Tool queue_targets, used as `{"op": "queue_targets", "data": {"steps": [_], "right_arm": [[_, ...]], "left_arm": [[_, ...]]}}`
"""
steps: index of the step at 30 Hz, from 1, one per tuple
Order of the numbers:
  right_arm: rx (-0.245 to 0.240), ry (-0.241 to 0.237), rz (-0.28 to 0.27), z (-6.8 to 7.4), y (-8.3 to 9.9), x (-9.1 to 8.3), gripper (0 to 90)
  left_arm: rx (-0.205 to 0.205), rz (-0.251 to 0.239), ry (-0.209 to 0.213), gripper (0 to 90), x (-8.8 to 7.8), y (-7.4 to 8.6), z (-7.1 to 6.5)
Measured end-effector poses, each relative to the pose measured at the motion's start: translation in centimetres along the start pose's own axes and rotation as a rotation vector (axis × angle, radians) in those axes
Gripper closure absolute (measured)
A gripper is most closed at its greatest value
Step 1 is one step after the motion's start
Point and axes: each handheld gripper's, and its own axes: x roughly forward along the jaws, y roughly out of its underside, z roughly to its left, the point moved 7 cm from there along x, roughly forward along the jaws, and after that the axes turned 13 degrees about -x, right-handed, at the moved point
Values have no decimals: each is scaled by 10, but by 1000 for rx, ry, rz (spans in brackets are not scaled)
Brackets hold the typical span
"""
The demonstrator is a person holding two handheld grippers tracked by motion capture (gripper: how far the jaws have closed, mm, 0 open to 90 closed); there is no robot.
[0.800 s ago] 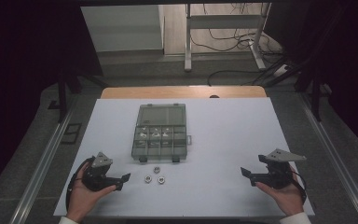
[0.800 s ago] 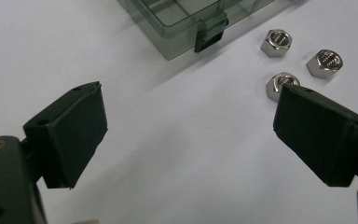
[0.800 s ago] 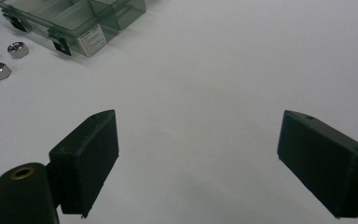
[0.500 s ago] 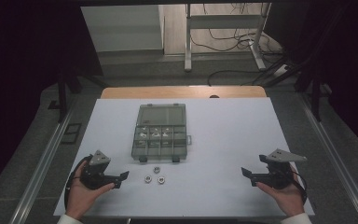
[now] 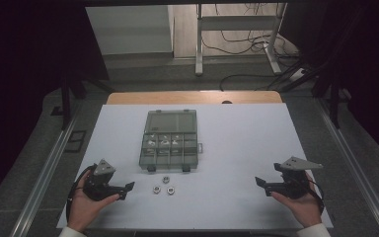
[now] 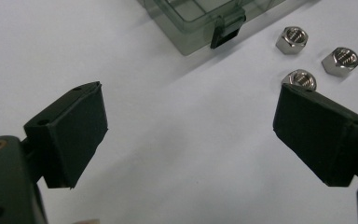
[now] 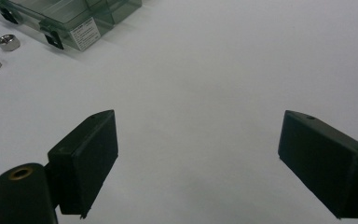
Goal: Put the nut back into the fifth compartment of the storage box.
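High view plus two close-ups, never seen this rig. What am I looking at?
No robot: a person holds a two-jaw gripper in each hand. The high view looks down from above the person's side, with the left gripper and right gripper resting on a white table. The other two pictures come from cameras riding on each gripper, looking along its black jaws. Both grippers are open and hold nothing. On the table lie a closed clear compartment box and three loose metal nuts just in front of it.

Three shiny metal nuts [image 6: 317,58] lie on a matt white sheet [image 5: 237,143] beside a glossy, smoky clear plastic box [image 5: 170,138].
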Motion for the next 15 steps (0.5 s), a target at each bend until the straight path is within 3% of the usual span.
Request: {"op": "queue_targets", "data": {"steps": [15], "right_arm": [[-14,-7,-9,1,-5,1,124]], "left_arm": [[12,-7,-4,110,-7,-6,-8]]}}
